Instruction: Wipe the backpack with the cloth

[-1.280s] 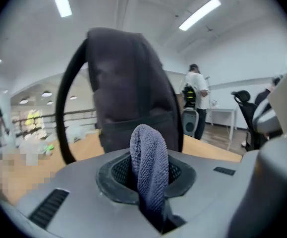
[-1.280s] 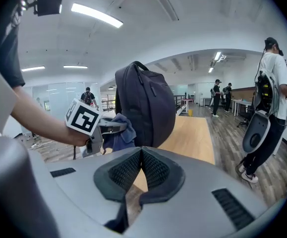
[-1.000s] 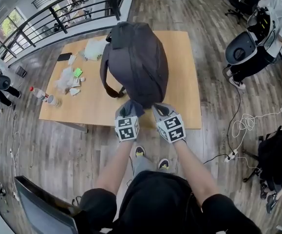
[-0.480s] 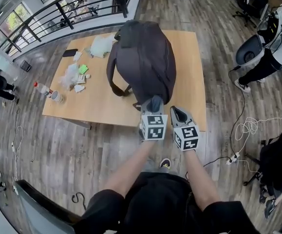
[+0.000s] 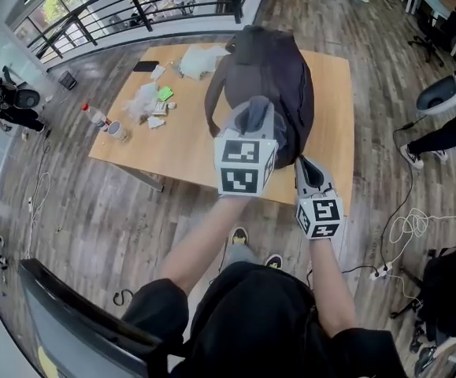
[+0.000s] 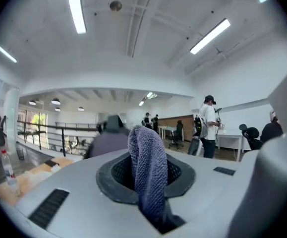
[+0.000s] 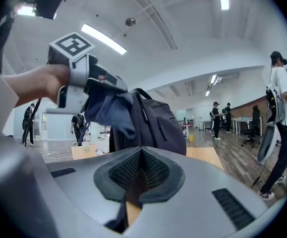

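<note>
Up along the backpack's (image 5: 279, 69) near side, the left gripper (image 5: 247, 124), clamped on the cloth (image 6: 147, 167), has risen from the base, probably a wiping stroke. The right gripper (image 5: 306, 168) stays closed and empty.

Left hand-held gripper (image 5: 251, 128) high, clamped on cloth (image 6: 145, 162) — right hand-held gripper (image 5: 305, 166) lower, closed.

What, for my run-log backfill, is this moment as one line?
left tool: shut on cloth | right tool: shut, empty | cloth: near backpack top | backpack: upright on table
</note>
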`<action>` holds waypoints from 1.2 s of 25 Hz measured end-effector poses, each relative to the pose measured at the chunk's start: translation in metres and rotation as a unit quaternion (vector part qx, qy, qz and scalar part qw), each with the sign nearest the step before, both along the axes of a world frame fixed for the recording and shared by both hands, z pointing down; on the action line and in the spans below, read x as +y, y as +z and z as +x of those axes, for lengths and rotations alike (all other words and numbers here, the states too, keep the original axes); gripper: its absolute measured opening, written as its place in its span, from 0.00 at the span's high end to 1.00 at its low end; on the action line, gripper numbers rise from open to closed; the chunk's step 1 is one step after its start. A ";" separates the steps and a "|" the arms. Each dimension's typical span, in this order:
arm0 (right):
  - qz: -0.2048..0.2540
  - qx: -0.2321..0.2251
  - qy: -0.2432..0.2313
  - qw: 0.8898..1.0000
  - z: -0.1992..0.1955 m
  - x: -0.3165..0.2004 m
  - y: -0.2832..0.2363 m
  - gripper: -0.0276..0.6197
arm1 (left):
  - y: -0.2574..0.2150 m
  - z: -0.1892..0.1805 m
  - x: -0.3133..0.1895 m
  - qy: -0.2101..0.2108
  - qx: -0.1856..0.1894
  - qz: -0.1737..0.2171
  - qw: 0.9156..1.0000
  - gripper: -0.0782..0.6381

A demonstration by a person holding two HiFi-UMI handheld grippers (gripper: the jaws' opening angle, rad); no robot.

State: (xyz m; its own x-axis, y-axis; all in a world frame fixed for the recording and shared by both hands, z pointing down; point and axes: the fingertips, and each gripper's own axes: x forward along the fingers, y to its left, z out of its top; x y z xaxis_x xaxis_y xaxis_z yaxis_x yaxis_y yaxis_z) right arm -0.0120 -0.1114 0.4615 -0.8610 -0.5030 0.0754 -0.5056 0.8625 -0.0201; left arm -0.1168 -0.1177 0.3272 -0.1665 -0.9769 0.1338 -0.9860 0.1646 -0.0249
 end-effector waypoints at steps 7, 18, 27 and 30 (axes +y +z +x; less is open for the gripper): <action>0.001 -0.007 -0.021 1.000 -0.019 0.013 -0.006 0.94 | -0.030 -0.067 -0.001 -0.043 -0.030 0.024 0.998 0.79; -0.025 0.061 -0.030 0.997 -0.015 0.024 0.042 0.94 | 0.182 -0.021 0.016 -0.007 0.021 -0.105 0.994 0.79; -0.025 0.130 -0.064 0.989 -0.048 0.035 0.077 0.94 | 0.312 -0.004 0.028 0.035 -0.004 -0.214 0.976 0.79; -0.022 0.143 -0.071 0.987 -0.066 0.034 0.079 0.94 | 0.326 -0.012 0.025 0.042 0.013 -0.227 0.973 0.79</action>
State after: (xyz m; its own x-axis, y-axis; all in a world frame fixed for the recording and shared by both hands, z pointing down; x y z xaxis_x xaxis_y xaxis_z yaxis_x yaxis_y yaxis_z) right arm -0.0780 -0.0773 0.5401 -0.8628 -0.3696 0.3450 -0.3698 0.9266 0.0680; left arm -0.1289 -0.0932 0.6528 -0.0790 -0.8266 0.5571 -0.9968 0.0615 -0.0502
